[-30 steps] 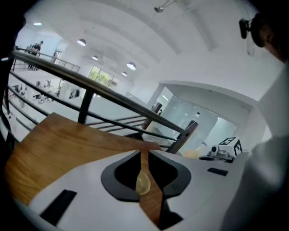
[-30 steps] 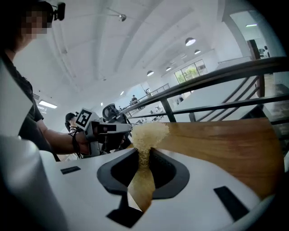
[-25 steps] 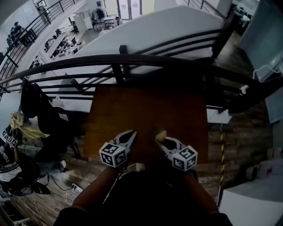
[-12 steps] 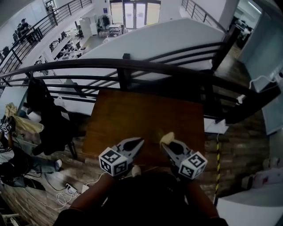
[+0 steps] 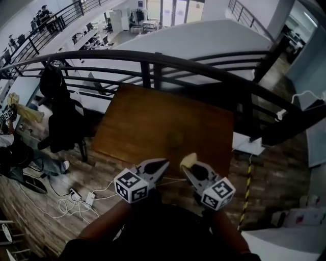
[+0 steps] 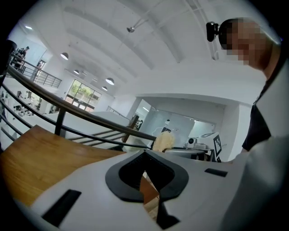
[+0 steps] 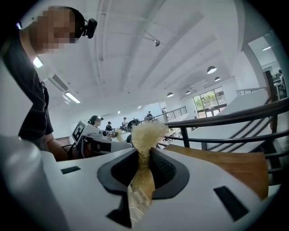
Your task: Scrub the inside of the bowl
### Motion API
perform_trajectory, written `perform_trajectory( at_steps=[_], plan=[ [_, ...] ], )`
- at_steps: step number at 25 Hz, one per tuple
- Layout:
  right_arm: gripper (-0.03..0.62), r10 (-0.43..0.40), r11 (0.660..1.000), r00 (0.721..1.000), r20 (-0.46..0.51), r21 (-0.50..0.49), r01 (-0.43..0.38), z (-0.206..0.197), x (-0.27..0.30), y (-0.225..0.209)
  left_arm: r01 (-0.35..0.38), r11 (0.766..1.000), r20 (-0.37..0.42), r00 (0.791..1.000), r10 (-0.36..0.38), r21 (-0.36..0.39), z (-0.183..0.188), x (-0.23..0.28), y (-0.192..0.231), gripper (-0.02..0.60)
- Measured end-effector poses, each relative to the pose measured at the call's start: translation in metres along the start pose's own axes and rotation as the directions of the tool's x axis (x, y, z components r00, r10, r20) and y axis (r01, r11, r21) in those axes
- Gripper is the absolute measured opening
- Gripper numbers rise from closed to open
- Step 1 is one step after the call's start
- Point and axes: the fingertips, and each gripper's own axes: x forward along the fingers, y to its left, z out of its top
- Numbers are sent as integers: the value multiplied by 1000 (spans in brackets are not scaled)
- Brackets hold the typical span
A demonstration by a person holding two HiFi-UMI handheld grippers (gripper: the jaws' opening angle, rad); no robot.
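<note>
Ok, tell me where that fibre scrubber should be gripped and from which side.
Grip the scrubber as the right gripper does now: on its flattened tail, from behind, with the pads on the two flat sides. The bushy head then sticks out past the jaw tips, free to rub.

Dim, murky head view, dark vignetted corners, daylight from far windows (image 5: 168, 7), table (image 5: 168, 127) dull and shadowed, both gripper views brighter under white ceiling lamps (image 6: 64, 56), strong fisheye bending of railings (image 5: 153, 61), black circular borders.
</note>
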Motion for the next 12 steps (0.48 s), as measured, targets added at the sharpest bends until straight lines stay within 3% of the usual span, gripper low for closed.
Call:
perform_trajectory(
  at_steps=[7,12],
  plan=[
    [77,31,999,999,7,42,-31,-37,-72,37,-8,1000,-19,1000,8,5,-49,-15,-82,-3],
    [77,41,998,999,7,43,-41,-50,-97,56,-34,999,-6,999,34,-14,-64,-36,-106,-3]
  ],
)
